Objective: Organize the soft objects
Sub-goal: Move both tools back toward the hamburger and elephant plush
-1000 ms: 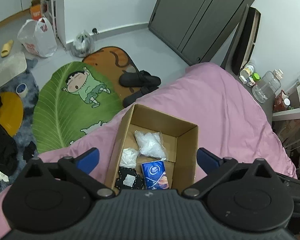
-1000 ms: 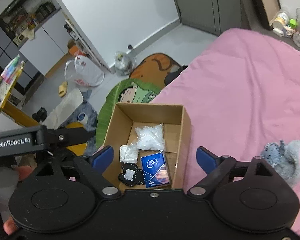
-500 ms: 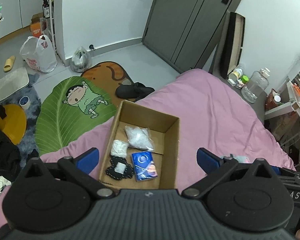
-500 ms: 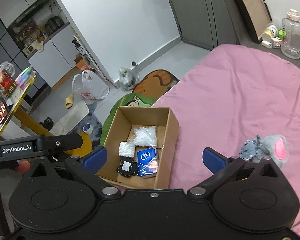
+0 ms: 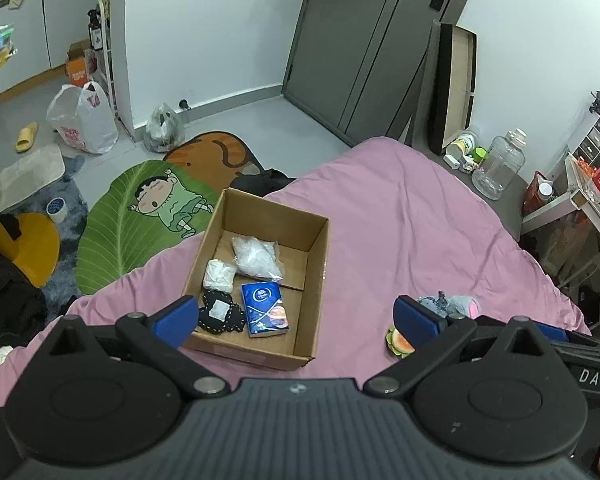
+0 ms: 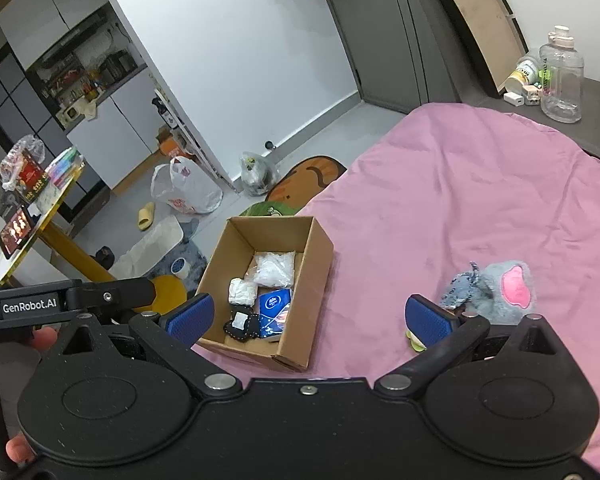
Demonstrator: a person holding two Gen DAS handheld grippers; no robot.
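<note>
Box (image 6: 300, 292) ahead of both released claws, left (image 5: 296, 316) and right (image 6: 308, 316), already holds four soft items; plush toy (image 6: 496, 292) beside the right claw's right finger remains on the bed (image 6: 480, 184).

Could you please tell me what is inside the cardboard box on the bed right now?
Inside the cardboard box lie a clear plastic bag, a small white bundle, a blue tissue pack and a black patch. The near wall hides the floor strip behind it.
</note>
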